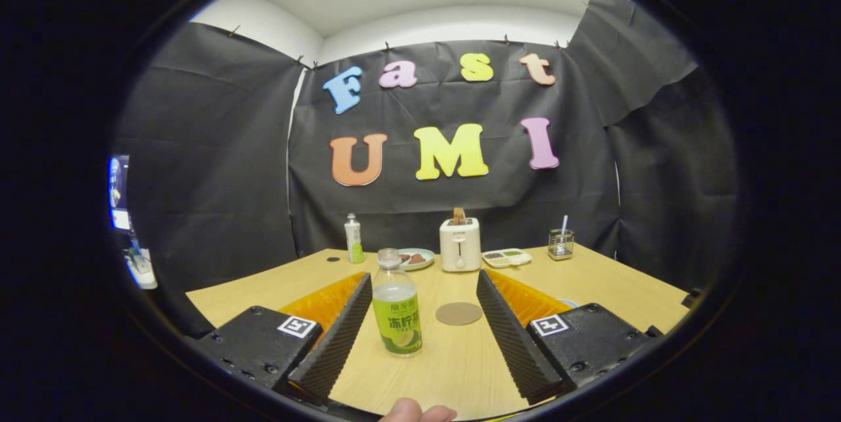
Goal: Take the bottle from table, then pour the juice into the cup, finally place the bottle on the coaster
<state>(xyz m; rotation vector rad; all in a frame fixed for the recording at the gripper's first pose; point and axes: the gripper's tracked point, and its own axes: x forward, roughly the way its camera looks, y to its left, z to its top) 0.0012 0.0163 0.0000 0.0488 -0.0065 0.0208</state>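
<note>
A clear juice bottle [397, 310] with a green label stands upright on the wooden table [453, 369]. It is between my fingers, close beside the left fingertip [358, 294] and well apart from the right one. My gripper [424, 276] is open wide. A round brown coaster [458, 313] lies flat on the table just to the right of the bottle, also between the fingers and a little farther off. A pale rim [569, 304] peeks out behind the right finger; I cannot tell what it is.
Along the table's far edge stand a small green-and-white bottle [354, 239], a plate with food [415, 257], a white toaster [460, 244], a divided tray [506, 257] and a glass holder [560, 244]. A thumb [410, 411] shows below the fingers.
</note>
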